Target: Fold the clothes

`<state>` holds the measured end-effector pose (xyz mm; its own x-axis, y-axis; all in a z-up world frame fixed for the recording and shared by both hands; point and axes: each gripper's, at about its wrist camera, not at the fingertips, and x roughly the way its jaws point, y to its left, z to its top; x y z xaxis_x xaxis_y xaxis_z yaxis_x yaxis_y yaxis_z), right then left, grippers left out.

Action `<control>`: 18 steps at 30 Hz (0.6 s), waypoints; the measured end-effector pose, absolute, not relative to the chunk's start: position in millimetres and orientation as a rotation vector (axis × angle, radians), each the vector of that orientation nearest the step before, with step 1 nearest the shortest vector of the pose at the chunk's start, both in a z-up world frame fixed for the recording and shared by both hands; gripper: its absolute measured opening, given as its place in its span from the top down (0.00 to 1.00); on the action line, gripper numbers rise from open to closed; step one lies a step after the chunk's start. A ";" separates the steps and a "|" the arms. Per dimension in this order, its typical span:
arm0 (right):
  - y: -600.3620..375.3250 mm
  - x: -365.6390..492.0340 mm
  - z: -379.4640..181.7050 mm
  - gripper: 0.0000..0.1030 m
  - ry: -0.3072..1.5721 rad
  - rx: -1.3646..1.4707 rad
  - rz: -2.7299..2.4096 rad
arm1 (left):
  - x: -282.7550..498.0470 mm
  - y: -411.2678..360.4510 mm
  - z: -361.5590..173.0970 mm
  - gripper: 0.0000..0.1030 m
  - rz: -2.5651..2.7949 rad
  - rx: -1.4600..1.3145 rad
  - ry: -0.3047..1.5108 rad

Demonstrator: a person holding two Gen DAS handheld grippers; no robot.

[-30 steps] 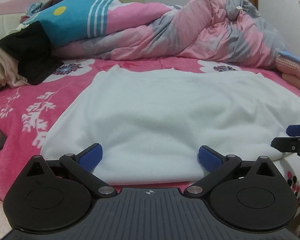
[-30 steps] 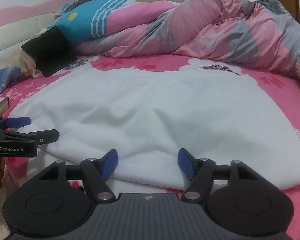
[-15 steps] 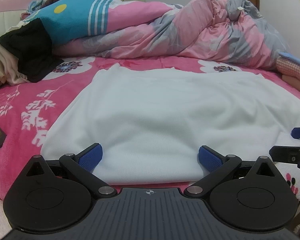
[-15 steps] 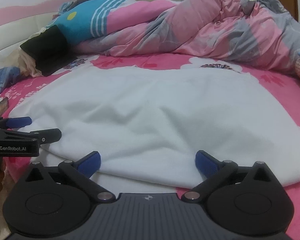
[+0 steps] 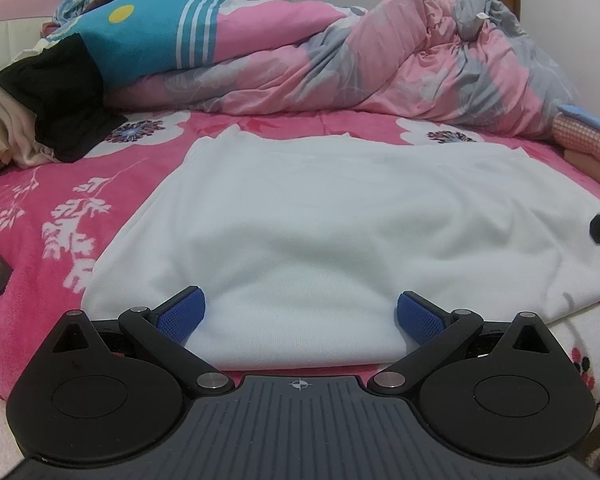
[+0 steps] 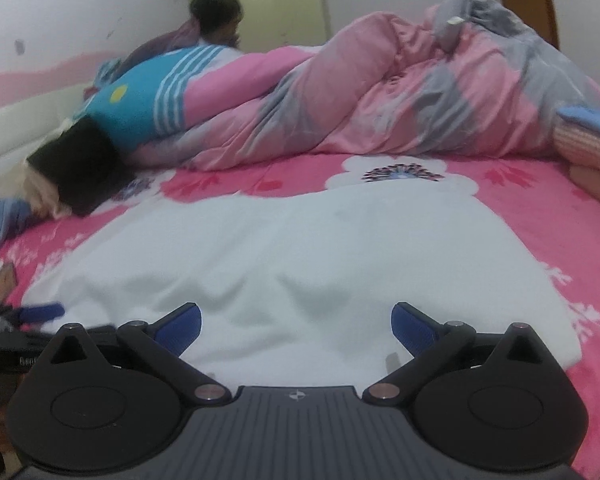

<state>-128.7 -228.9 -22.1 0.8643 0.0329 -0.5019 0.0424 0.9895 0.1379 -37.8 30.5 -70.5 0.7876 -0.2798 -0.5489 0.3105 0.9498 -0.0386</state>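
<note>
I see the white garment (image 5: 340, 232) spread flat on the pink floral bed sheet (image 5: 60, 208), its near hem at the bed's front edge. My left tool (image 5: 300, 316) sits at the hem's left part, blue fingers (image 5: 180, 316) spread wide, gripping nothing. My right tool (image 6: 296, 324) sits at the hem's right part, equally wide. Behind the garment: black cloth (image 5: 56, 92), then the pink-grey quilt (image 5: 380, 64).
</note>
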 end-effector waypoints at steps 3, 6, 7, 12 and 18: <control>-238.5 -129.6 -21.6 0.00 0.517 0.180 -0.026 | -37.9 30.4 -70.2 0.00 -0.317 0.055 0.584; -246.5 -131.4 -21.3 0.00 0.504 0.199 -0.045 | -37.9 30.8 -69.9 0.00 -0.316 0.055 0.586; -248.1 -132.1 -21.4 0.00 0.497 0.195 -0.052 | -37.8 31.1 -69.8 0.00 -0.316 0.055 0.585; -251.2 -133.0 -22.0 0.00 0.491 0.160 -0.089 | -37.4 31.4 -68.9 0.00 -0.312 0.056 0.587; -257.9 -131.8 -22.1 0.00 0.489 0.190 -0.104 | -37.8 31.6 -69.3 0.00 -0.313 0.058 0.589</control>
